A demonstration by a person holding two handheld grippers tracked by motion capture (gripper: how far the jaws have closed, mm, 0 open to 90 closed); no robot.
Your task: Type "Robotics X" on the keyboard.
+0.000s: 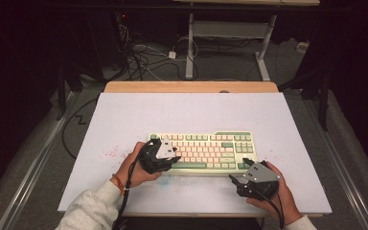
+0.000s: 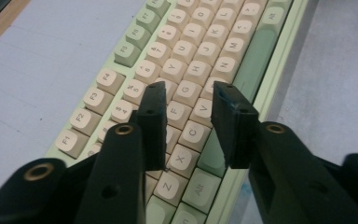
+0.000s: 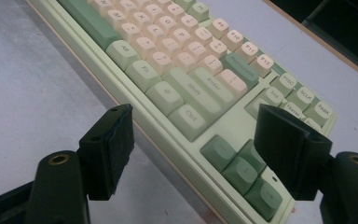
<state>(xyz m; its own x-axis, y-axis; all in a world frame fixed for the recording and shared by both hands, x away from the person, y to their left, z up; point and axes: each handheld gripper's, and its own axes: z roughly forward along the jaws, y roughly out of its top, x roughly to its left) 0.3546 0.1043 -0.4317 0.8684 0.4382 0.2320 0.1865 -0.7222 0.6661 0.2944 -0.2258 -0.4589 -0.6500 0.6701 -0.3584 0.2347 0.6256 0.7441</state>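
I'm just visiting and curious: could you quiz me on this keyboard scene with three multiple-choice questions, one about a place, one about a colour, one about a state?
1. Where does the left gripper hover?
A. over the keyboard's left letter keys
B. over the arrow keys
C. off the table

2. What colour is the keyboard case?
A. black
B. pale green
C. red

3. How do the right gripper jaws stand?
A. clamped on a key
B. shut
C. open, holding nothing

Answers: 1 A, keys like C and V lie under its jaws; 2 B, the rim shows pale green; 3 C, a wide gap with nothing between the pads.
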